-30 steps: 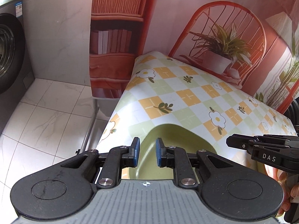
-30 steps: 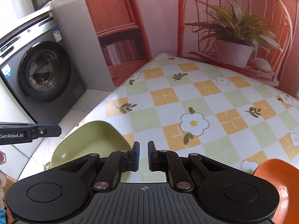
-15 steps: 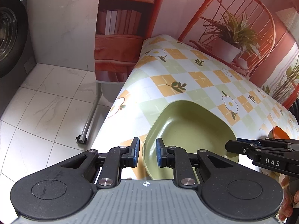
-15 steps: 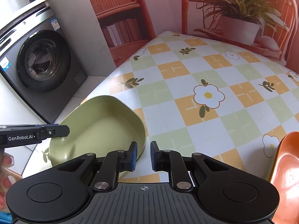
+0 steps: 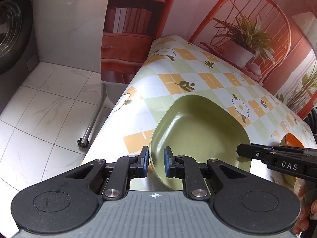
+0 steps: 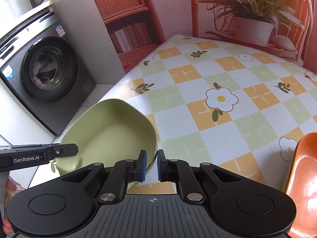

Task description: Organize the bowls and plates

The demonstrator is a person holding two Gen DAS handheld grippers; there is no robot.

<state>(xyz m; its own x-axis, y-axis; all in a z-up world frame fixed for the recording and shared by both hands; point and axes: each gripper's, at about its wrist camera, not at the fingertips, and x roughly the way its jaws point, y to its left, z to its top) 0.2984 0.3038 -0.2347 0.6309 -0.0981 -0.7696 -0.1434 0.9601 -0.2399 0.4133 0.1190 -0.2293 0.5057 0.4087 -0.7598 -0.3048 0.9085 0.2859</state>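
A pale green bowl [image 5: 202,130] sits at the near left corner of the checked table [image 5: 178,83]. My left gripper [image 5: 156,164] is narrowly open, and the bowl's left rim runs between its blue pads. In the right wrist view the same green bowl [image 6: 111,130] has its right rim inside the narrow gap of my right gripper [image 6: 152,165], which is also open. Each gripper shows from the side in the other's view. An orange bowl [image 6: 303,178] lies at the table's near right, apart from both grippers.
A washing machine [image 6: 45,71] stands on the tiled floor left of the table. A metal table leg [image 5: 93,123] drops below the left edge. A printed backdrop with a chair and plant [image 6: 253,19] closes the far side. A person's fingers [image 6: 11,188] hold the left tool.
Both grippers have shifted so that the green bowl's opposite rims now sit between their fingers. More of the bowl shows in both views. The finger gaps look about the same.
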